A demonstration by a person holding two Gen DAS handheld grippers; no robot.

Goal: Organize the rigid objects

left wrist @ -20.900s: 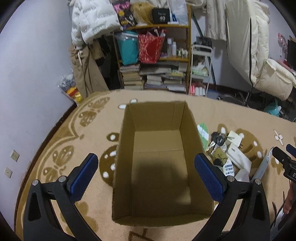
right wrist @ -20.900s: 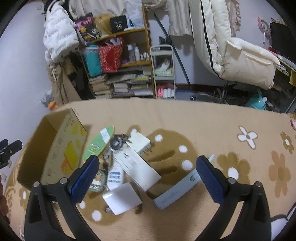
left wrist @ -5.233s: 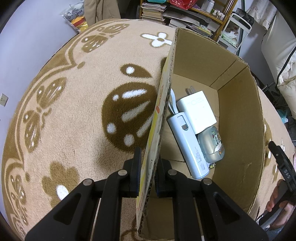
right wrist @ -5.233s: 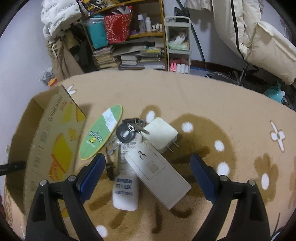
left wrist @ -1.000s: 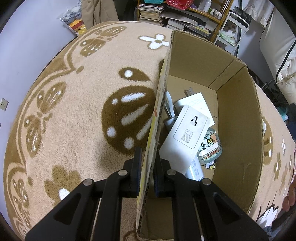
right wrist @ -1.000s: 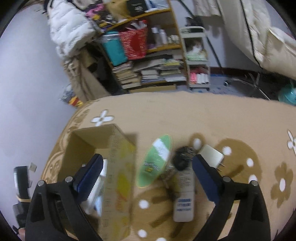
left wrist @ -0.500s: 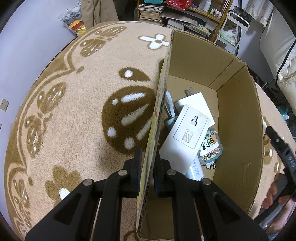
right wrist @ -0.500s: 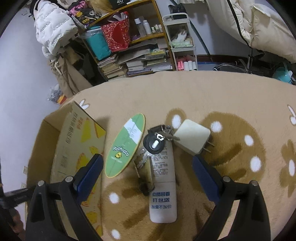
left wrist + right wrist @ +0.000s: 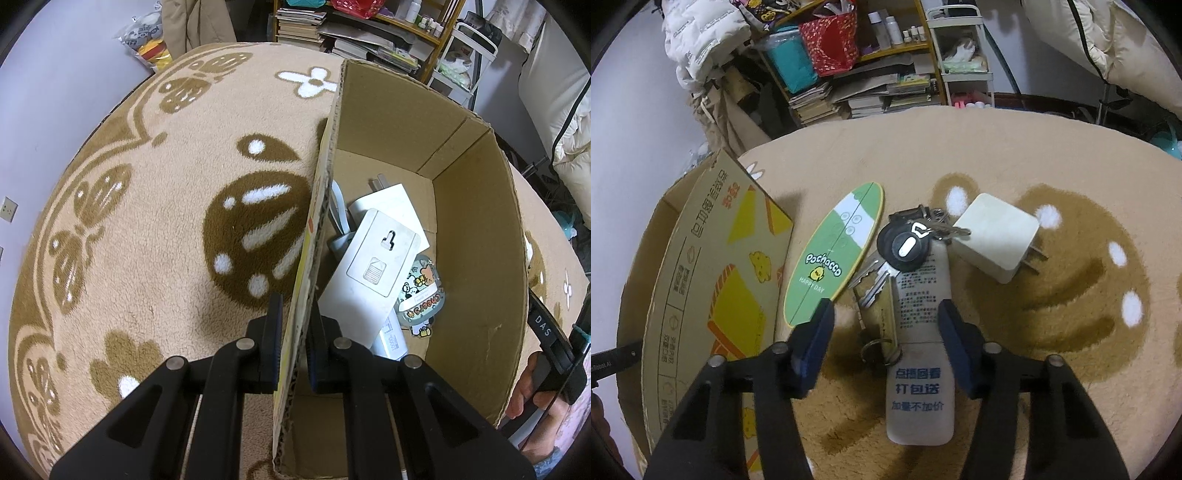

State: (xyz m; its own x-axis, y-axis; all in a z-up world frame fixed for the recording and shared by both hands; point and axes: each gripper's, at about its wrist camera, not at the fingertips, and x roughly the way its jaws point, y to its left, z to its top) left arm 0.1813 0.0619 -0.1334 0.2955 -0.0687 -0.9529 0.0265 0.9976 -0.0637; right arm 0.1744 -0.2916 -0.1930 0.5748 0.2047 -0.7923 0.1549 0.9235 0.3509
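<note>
Rug — keys, charger, box

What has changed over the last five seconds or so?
The flat white device went from the rug into the cardboard box. The right gripper came down over the white tag and keys, fingers closing, nothing gripped. The left gripper still clamps the box wall.

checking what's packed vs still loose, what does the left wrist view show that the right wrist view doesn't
Only the left wrist view: the box's inside, with a white plate, a white charger and a cartoon sticker case, and the left gripper clamped on the wall.

Only the right wrist view: keys, green board, charger, and the right gripper closing.

Both: cardboard box and rug.
</note>
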